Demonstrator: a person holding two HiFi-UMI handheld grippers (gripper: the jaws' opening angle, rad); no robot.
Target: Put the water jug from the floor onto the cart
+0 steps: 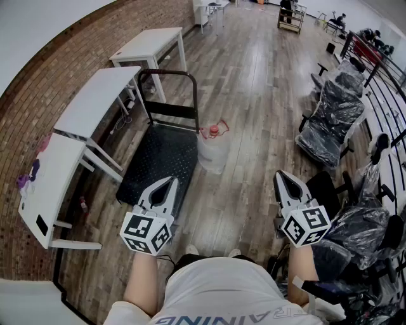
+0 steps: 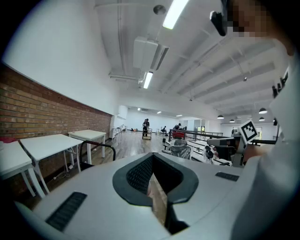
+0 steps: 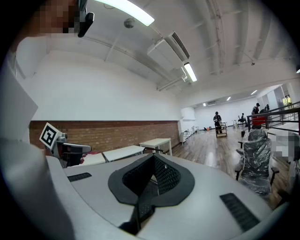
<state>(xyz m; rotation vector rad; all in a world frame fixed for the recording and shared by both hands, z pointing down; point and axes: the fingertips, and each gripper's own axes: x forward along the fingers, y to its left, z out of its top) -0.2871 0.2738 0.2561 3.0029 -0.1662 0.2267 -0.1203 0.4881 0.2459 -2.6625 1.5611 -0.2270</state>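
A clear water jug (image 1: 212,151) with a red cap stands on the wooden floor, touching the right edge of the cart. The cart (image 1: 158,162) is a flat black platform with a dark push handle (image 1: 169,74) at its far end; nothing lies on it. My left gripper (image 1: 170,182) hovers over the cart's near right corner with its jaws shut and nothing in them. My right gripper (image 1: 283,176) hangs over the floor to the right of the jug, also shut and empty. Both sit well short of the jug. Neither gripper view shows the jug; the left gripper (image 2: 152,157) and right gripper (image 3: 153,158) point out across the room.
White tables (image 1: 95,101) line the brick wall on the left, close to the cart. Plastic-wrapped office chairs (image 1: 330,117) and a dark railing (image 1: 380,82) crowd the right side. People and a trolley (image 1: 288,16) stand far off at the room's end.
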